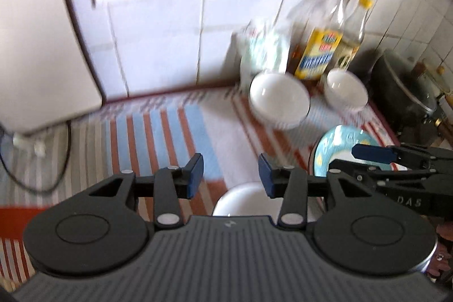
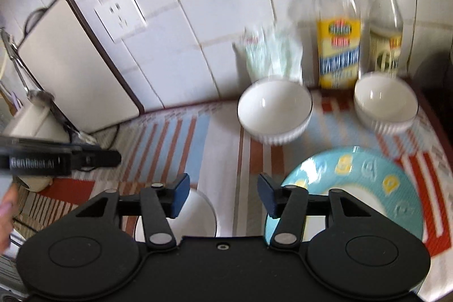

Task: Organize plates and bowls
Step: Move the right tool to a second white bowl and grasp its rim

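Two white ribbed bowls stand near the wall on a striped cloth: one to the left, one to the right. A turquoise patterned plate lies in front of them. A white dish sits close under both grippers, partly hidden. My left gripper is open above the cloth, nothing between its blue pads. My right gripper is open too, and it shows over the plate in the left wrist view.
Glass bottles with yellow caps and a clear container stand against the tiled wall. A white board leans at the left, with a cable and a utensil holder. A dark pot is at the right.
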### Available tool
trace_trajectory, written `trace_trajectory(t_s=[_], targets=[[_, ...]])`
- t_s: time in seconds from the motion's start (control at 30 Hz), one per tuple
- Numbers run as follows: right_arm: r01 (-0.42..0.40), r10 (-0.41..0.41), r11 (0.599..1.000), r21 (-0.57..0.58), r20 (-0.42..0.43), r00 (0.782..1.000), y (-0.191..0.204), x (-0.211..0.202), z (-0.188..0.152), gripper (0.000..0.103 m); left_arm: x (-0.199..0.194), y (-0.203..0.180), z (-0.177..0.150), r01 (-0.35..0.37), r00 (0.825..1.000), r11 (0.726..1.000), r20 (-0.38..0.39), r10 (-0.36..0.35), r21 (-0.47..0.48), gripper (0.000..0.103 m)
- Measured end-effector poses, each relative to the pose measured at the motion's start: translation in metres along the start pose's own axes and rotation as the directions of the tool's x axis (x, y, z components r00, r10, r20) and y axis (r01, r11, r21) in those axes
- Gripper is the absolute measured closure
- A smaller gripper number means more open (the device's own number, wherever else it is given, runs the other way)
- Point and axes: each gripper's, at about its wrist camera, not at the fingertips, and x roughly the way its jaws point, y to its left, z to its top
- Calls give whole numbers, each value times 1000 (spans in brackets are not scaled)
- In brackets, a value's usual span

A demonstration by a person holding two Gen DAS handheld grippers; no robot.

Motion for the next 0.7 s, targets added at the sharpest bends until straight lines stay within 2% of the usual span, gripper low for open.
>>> trace_trajectory(t_s=[0.1, 0.2, 0.27, 0.33, 0.5, 0.7], targets=[[15, -13, 999, -39, 53, 998, -6, -5, 8, 33, 1, -4, 10, -9, 998, 999, 57, 7, 43, 49], [21, -16, 998, -53, 99, 995, -18, -1, 14, 32, 12, -7, 17, -31, 994, 997, 103, 23, 73, 40], [37, -32, 998, -41, 130, 991, -26, 7, 16, 32, 26, -7, 23, -43, 994, 996, 108, 34, 73, 40], [51, -49, 999, -6, 163, 985, -36, 16, 17, 32, 40, -6, 28, -19, 995, 998, 104, 12, 65, 40], [54, -66, 994, 98, 125, 990, -59, 48, 24, 32, 85, -9, 39, 23, 997, 997, 70, -29, 79, 43], [123, -133, 984, 126, 67, 989, -71, 88, 34, 33, 130, -23, 47, 74, 995, 983, 49, -83, 168, 44]])
